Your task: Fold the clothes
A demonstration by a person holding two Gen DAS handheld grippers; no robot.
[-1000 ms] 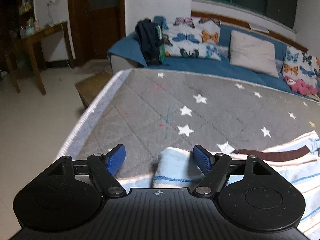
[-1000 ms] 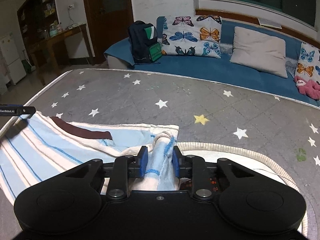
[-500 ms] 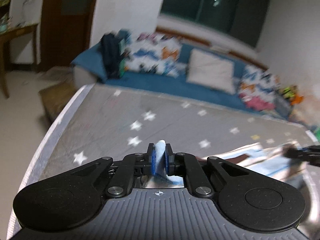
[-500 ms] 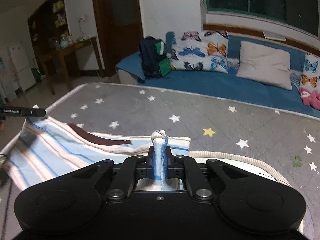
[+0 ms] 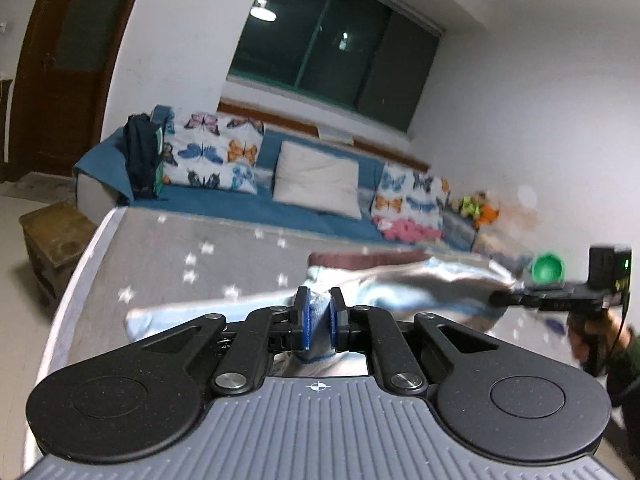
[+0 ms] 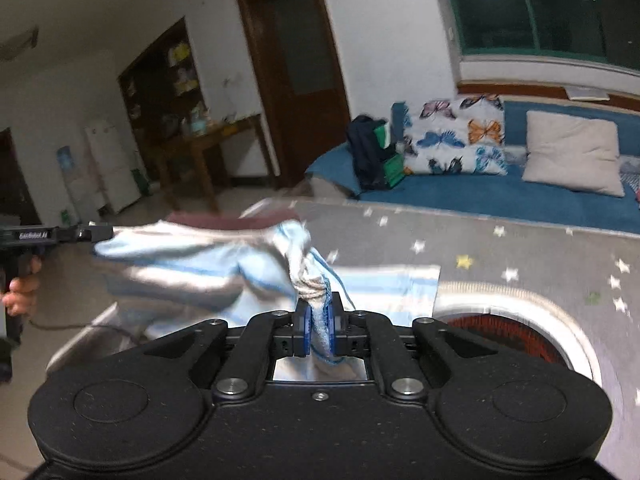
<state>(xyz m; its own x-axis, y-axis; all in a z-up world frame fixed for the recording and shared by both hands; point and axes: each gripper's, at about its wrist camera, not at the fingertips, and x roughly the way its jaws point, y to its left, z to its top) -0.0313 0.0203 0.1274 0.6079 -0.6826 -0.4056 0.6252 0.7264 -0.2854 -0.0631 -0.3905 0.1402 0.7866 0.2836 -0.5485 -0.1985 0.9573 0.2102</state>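
A light blue and white striped garment with a dark brown collar band is lifted off the grey star-patterned mattress. My left gripper is shut on one bunched corner of it. My right gripper is shut on another corner, and the garment stretches between them in the air, blurred by motion. The right gripper also shows at the far right of the left wrist view, and the left gripper at the far left of the right wrist view.
A blue sofa with butterfly cushions, a beige pillow and a dark backpack runs behind the mattress. A wooden stool stands left of it. A wooden table and door are at the back left.
The left gripper closed on the garment's corner, the right gripper tightened on its corner, and both rose, lifting the garment off the mattress and stretching it between them.
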